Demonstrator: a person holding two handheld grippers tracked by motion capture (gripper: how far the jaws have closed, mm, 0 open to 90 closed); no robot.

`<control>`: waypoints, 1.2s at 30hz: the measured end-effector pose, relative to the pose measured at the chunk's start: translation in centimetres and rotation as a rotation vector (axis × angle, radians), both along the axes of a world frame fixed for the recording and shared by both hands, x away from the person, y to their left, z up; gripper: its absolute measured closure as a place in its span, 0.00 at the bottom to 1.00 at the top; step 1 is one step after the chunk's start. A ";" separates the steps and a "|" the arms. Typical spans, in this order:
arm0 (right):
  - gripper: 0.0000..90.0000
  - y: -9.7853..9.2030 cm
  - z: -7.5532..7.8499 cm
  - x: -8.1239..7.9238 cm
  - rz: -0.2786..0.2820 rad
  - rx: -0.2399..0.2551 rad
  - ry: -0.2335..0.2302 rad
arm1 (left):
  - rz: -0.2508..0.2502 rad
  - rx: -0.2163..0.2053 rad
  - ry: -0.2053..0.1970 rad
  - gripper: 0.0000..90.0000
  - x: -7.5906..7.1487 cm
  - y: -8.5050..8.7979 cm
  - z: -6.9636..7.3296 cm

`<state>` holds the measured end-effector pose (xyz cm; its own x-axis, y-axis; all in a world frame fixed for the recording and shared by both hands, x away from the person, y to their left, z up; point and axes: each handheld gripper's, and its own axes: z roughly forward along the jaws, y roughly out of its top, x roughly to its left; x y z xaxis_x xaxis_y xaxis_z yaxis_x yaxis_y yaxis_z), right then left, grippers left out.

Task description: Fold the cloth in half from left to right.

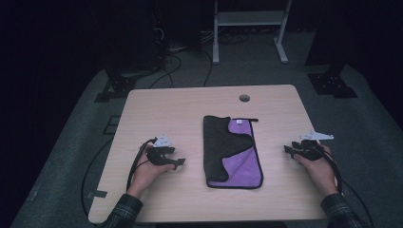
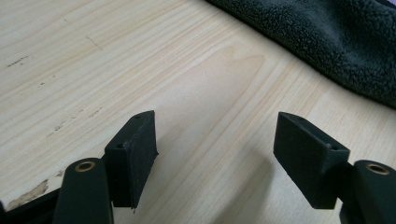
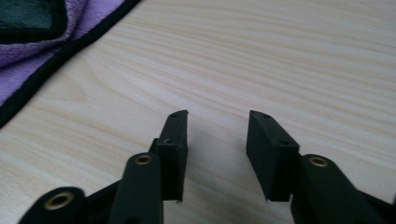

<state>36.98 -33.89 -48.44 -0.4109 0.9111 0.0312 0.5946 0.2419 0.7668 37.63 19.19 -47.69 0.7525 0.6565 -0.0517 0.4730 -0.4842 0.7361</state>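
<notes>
the cloth (image 1: pixel 232 152) lies folded mid-table (image 1: pixel 190 104). left gripper (image 1: pixel 173 163) rests left of it, right gripper (image 1: pixel 291 149) right; both claws released, gripping nothing.

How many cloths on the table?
1. The folded cloth, dark grey with a purple side showing, lies mid-table between the left gripper and the right gripper.
</notes>
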 end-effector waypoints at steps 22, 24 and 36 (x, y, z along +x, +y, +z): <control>0.65 4.3 4.8 2.7 0.187 0.089 -0.069 | 0.002 0.075 -0.023 0.00 0.0 -0.2 -0.6; 0.64 4.8 5.0 3.2 0.204 0.083 -0.056 | 0.000 0.075 -0.023 0.00 0.0 -0.2 -0.6; 0.63 7.8 6.0 5.2 0.264 0.067 -0.060 | -0.001 0.075 -0.023 0.00 0.0 -0.2 -0.6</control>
